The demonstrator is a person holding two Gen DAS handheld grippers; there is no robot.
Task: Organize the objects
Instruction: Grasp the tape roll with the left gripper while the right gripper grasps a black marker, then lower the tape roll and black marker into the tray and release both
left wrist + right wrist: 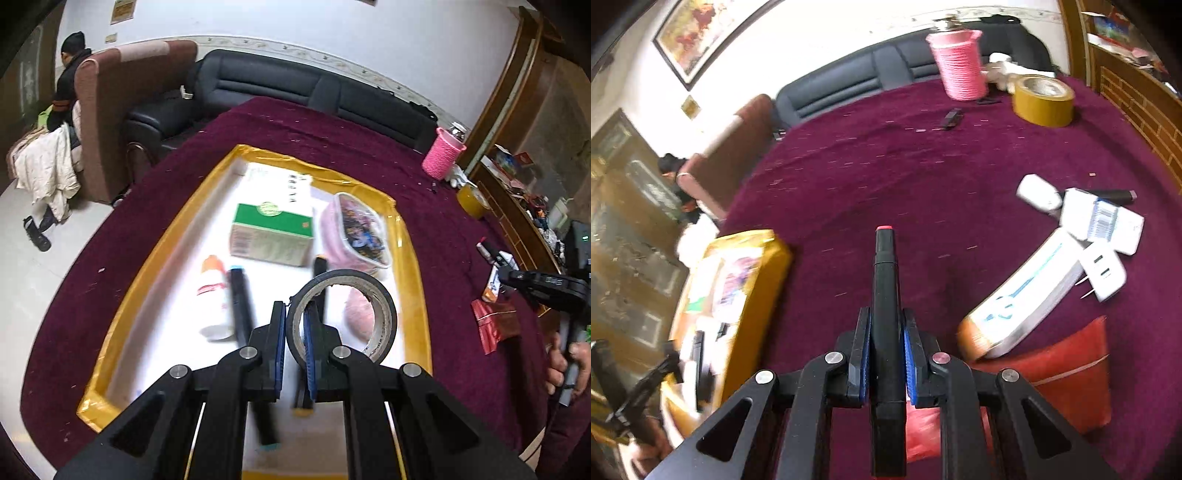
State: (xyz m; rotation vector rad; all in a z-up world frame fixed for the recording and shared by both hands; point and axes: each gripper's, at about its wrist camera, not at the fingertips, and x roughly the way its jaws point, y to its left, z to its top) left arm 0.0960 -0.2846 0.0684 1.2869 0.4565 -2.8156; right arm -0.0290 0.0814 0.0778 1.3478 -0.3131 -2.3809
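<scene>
Tape roll (341,314), clamped by its wall in the left gripper (294,325) jaws above the yellow tray (413,258) holding a green box (273,234), bottle (214,295) and markers (240,306); right gripper (886,339) jaws grip a black marker (884,295) above the counter (886,166).

Print on the green box (272,234) and white paper (291,186) is too blurred to read.

black tape roll (341,314): upright, above yellow-rimmed tray (155,258) | red-tipped black marker (885,295): over maroon cloth
</scene>
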